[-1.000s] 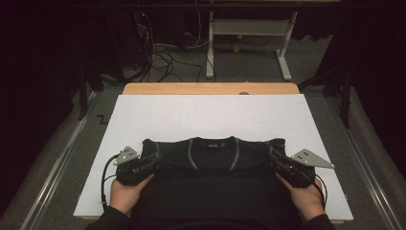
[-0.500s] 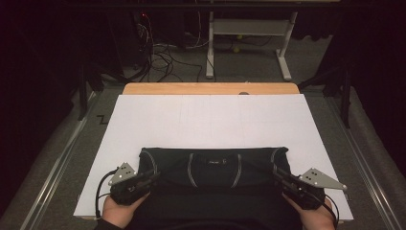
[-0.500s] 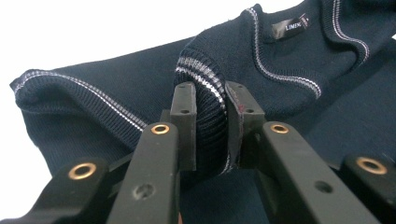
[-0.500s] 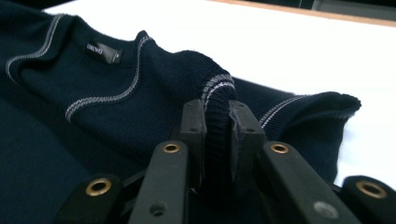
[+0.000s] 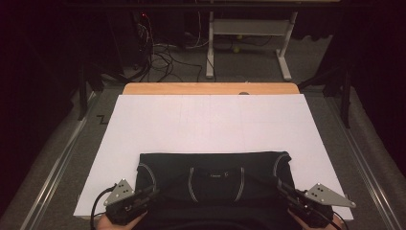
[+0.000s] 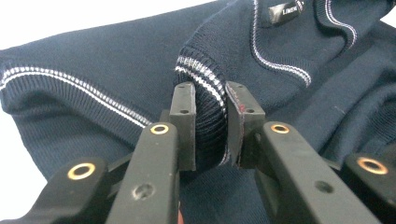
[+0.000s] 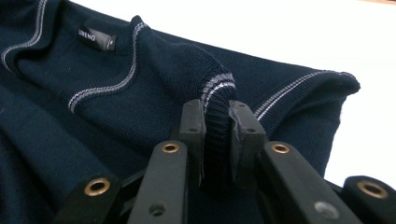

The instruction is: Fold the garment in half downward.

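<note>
A dark navy knitted sweater (image 5: pixel 213 175) with thin white stripes lies folded on the white sheet (image 5: pixel 210 124) near the front edge, its collar label facing up. My left gripper (image 5: pixel 146 195) is shut on a ribbed, striped edge of the sweater (image 6: pixel 210 121) at its left side. My right gripper (image 5: pixel 283 189) is shut on the matching ribbed edge (image 7: pixel 217 126) at its right side. In both gripper views the knit is pinched between the two black pads. A hand holds each gripper at the bottom of the high view.
The white sheet covers a wooden table (image 5: pixel 210 88) whose far edge shows beyond it. Past the table stand a white desk frame (image 5: pixel 246 43) and tangled cables (image 5: pixel 163 52) on the dark floor. Metal rails (image 5: pixel 52 163) run along both sides.
Both grippers have pulled the sweater's edges toward the front of the table. The fold has flattened and the sweater now lies lower on the sheet.
</note>
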{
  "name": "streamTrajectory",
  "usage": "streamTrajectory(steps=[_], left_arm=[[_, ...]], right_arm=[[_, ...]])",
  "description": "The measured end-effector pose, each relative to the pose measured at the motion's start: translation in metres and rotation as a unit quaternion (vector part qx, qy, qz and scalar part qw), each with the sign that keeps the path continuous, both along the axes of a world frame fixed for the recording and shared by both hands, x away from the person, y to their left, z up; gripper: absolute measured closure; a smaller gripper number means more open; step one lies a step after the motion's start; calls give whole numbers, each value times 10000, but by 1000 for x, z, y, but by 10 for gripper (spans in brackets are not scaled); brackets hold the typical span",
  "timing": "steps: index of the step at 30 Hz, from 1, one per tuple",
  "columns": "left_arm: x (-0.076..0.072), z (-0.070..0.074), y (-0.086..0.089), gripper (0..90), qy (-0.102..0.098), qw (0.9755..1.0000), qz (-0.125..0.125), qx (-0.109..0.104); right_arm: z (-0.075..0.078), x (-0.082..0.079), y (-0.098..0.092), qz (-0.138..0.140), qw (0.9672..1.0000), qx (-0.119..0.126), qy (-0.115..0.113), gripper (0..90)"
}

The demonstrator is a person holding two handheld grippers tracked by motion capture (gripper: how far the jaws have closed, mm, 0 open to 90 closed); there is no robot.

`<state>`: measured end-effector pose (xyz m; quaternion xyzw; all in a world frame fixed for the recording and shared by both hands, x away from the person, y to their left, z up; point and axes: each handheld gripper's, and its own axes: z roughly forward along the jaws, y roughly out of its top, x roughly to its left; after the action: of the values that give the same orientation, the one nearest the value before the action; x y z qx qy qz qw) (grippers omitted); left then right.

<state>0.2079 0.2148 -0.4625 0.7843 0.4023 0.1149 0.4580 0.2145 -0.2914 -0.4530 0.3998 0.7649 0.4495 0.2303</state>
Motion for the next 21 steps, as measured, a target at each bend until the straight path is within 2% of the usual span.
streamTrajectory(steps=[3, 4, 6, 7, 11, 13, 15, 16, 17, 19, 20, 21], left_arm=[[1, -1, 0, 714, 55, 10000, 6, 61], [4, -4, 0, 709, 156, 9998, 63, 144], [6, -6, -1, 705, 216, 9995, 98, 206], [9, -10, 0, 684, 348, 9989, 140, 285], [13, -13, 1, 645, 455, 9984, 176, 299], [14, -14, 2, 631, 500, 9980, 189, 324], [14, -12, 3, 525, 417, 9983, 268, 316], [14, -12, 3, 482, 417, 9983, 268, 316], [14, -11, 4, 454, 350, 9984, 304, 317], [14, -10, 7, 436, 270, 9983, 423, 291], [16, -9, 11, 395, 277, 9978, 540, 257], [16, -9, 11, 377, 277, 9978, 540, 257]], right_arm=[[-1, -1, 1, -3, 10000, -21, 36, 778], [-3, 0, 1, -17, 9999, -65, 103, 766], [-4, 1, 1, -38, 9999, -69, 139, 758], [-7, 4, 0, -69, 9997, -90, 226, 742], [-10, 7, 1, -82, 9994, -130, 306, 729], [-12, 8, 2, -85, 9992, -120, 383, 694], [-12, 9, 2, -100, 9991, -94, 408, 619], [-12, 9, 2, -100, 9991, -94, 408, 619], [-10, 9, 1, -142, 9993, -26, 355, 565], [-9, 9, 0, -164, 9993, 30, 331, 543], [-8, 9, -2, -248, 9994, 55, 232, 491], [-8, 9, -2, -294, 9994, 54, 199, 488]])
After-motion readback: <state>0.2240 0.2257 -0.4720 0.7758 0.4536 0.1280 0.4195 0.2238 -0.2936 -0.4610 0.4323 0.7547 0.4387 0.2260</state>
